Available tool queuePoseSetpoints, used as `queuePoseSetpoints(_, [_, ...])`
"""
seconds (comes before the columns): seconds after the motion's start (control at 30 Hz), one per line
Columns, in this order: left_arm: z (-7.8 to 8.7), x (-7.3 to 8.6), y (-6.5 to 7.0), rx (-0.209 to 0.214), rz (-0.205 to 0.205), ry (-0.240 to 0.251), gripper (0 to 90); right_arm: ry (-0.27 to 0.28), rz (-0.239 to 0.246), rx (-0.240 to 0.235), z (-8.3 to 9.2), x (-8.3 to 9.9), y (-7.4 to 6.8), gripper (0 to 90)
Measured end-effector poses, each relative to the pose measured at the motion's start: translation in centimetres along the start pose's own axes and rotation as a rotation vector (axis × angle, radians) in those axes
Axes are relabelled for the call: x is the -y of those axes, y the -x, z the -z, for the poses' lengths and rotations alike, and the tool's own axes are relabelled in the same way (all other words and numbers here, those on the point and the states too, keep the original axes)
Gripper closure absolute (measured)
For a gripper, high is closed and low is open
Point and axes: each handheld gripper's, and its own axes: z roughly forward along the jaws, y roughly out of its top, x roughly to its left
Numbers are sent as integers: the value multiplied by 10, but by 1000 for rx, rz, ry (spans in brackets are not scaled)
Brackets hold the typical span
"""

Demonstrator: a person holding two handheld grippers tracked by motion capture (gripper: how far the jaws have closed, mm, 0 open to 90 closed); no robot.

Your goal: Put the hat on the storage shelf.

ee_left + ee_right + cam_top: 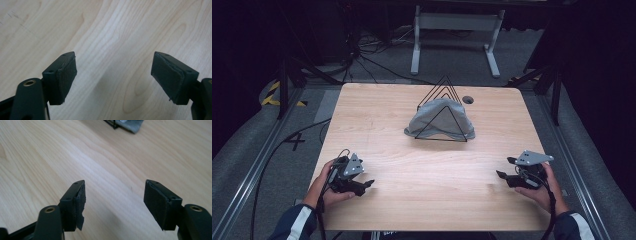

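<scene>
Grey cloth (439, 120) draped in black wire rack (443, 107) at desk (422, 165) twelve o'clock, left claw (368, 184) at seven o'clock, jaws wide, empty, right claw (504, 167) at four o'clock, likewise wide, empty.

A light wooden table (412, 170) carries a black wire rack (443, 112) toward its far edge; a grey cloth (432, 120) lies bunched inside the rack, and a small round hole (468, 99) sits just beyond the rack.
</scene>
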Motion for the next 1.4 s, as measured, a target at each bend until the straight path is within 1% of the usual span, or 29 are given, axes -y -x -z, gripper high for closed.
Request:
queuePoseSetpoints(0.03, [-1, 4, 1, -3, 9, 1, 207, -4, -11, -1, 1, 5, 1, 340])
queuePoseSetpoints(0.1, [-2, 11, 1, -4, 26, -14, 209, -9, -36, 8, 3, 14, 2, 329])
queuePoseSetpoints(0.13, [-3, 15, 1, -2, 35, -7, 209, -13, -46, -2, 3, 19, 3, 324])
queuePoseSetpoints(0.17, [-2, 18, 1, 12, 44, -12, 209, -19, -54, -1, 4, 24, 3, 323])
queuePoseSetpoints(0.23, [0, 25, 1, 25, 74, 11, 201, -26, -74, 9, 4, 34, 3, 307])
queuePoseSetpoints(0.27, [2, 28, 0, 34, 88, 13, 201, -24, -81, 2, 4, 38, 3, 308])
queuePoseSetpoints(0.33, [3, 33, 0, 57, 128, 28, 199, -26, -101, -17, 3, 47, 1, 289])
queuePoseSetpoints(0.37, [3, 36, 0, 68, 155, 40, 195, -22, -113, -20, 2, 50, 0, 272])
queuePoseSetpoints(0.43, [3, 43, 1, 73, 198, 72, 190, 7, -155, -30, 2, 56, 0, 266])
queuePoseSetpoints(0.47, [3, 45, 1, 62, 198, 78, 177, 18, -168, -31, 2, 58, 1, 250])
queuePoseSetpoints(0.5, [3, 45, 1, 62, 198, 78, 157, 18, -168, -31, 2, 58, 1, 250])
queuePoseSetpoints(0.53, [4, 45, 1, 57, 208, 72, 157, 22, -171, -28, 2, 58, 0, 238])
queuePoseSetpoints(0.57, [4, 45, 1, 55, 209, 64, 150, 26, -179, -24, 1, 59, 0, 222])
queuePoseSetpoints(0.7, [4, 46, 1, 56, 210, 66, 146, 22, -186, -16, 1, 59, 0, 206])
queuePoseSetpoints(0.77, [4, 45, 1, 55, 210, 64, 146, 16, -193, -7, 0, 58, 0, 184])
queuePoseSetpoints(1.13, [4, 45, 1, 53, 205, 63, 140, 10, -207, 8, 1, 59, 0, 164])
queuePoseSetpoints(1.4, [4, 45, 1, 56, 209, 63, 138, 10, -207, 8, 1, 59, 0, 163])
